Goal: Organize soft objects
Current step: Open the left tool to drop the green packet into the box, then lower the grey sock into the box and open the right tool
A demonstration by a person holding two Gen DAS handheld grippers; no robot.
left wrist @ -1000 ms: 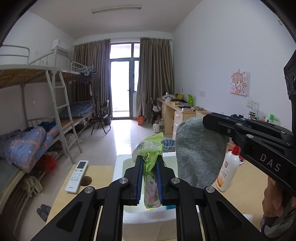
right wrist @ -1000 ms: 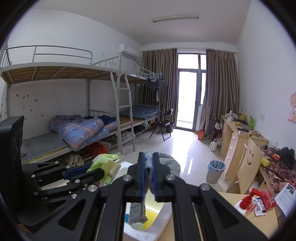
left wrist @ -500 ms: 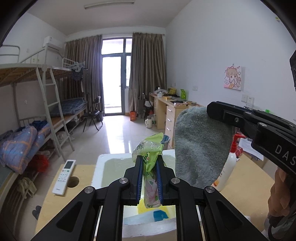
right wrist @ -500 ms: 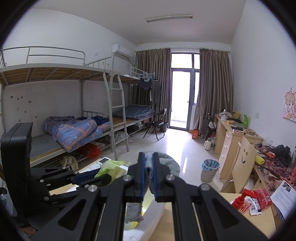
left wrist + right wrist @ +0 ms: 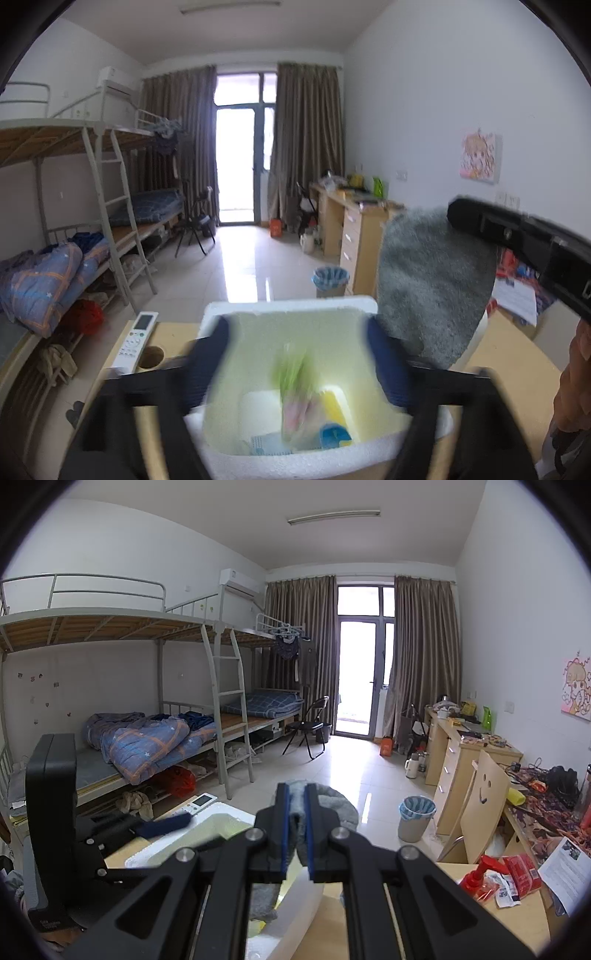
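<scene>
Left gripper has just sprung wide over the foam box, and the green packet is a blur between the spread jaws, touching neither, dropping into the box among a yellow piece and something blue at the bottom. That looks like a clean release, straight above the middle of the opening and well inside the walls. Now the right gripper: jaws pinched tight on the grey cloth, which hangs from them above the box's right rim, most of it outside the wall. My read is the cloth goes in next. To do that well, the left gripper should draw back out of the opening first, since its fingers straddle the box and would be in the way. Then the right one wants to come across until the cloth's hanging bulk is over the box's centre, lower it so the free end is inside the walls, and only then let go. Release too early and it may drape over the rim or slide onto the table.
</scene>
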